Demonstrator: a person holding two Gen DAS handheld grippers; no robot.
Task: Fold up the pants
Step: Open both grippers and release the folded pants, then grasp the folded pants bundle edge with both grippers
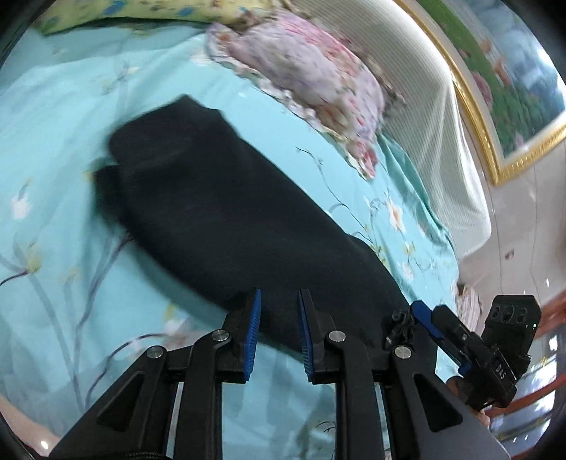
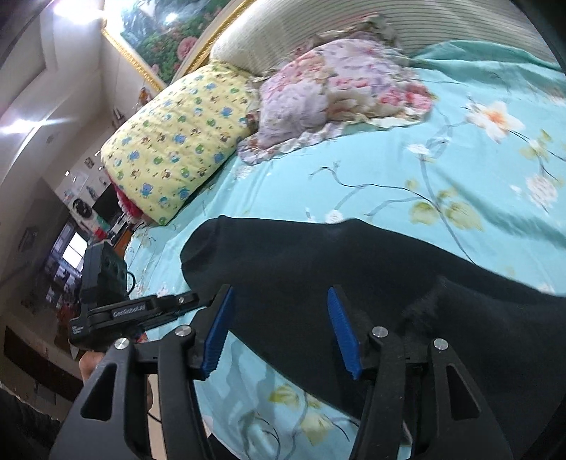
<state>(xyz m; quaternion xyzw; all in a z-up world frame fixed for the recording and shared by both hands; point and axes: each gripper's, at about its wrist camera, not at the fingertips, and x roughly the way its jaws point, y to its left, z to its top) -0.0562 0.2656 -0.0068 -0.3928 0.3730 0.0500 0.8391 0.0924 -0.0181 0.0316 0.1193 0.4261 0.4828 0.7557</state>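
Black pants (image 1: 212, 212) lie folded lengthwise on a turquoise flowered bed sheet (image 1: 53, 141). My left gripper (image 1: 279, 304) is open and empty, just above the near end of the pants. In the right wrist view the pants (image 2: 336, 258) stretch from centre to lower right. My right gripper (image 2: 279, 300) is open wide and empty, hovering over the pants' edge. The right gripper also shows in the left wrist view (image 1: 424, 318), and the left gripper shows in the right wrist view (image 2: 198, 300).
A pink flowered pillow (image 2: 336, 85) and a yellow quilt (image 2: 177, 138) lie at the head of the bed by the striped headboard (image 2: 318, 28). A gold-framed picture (image 1: 495, 70) hangs on the wall. The bed edge (image 2: 226, 389) is near me.
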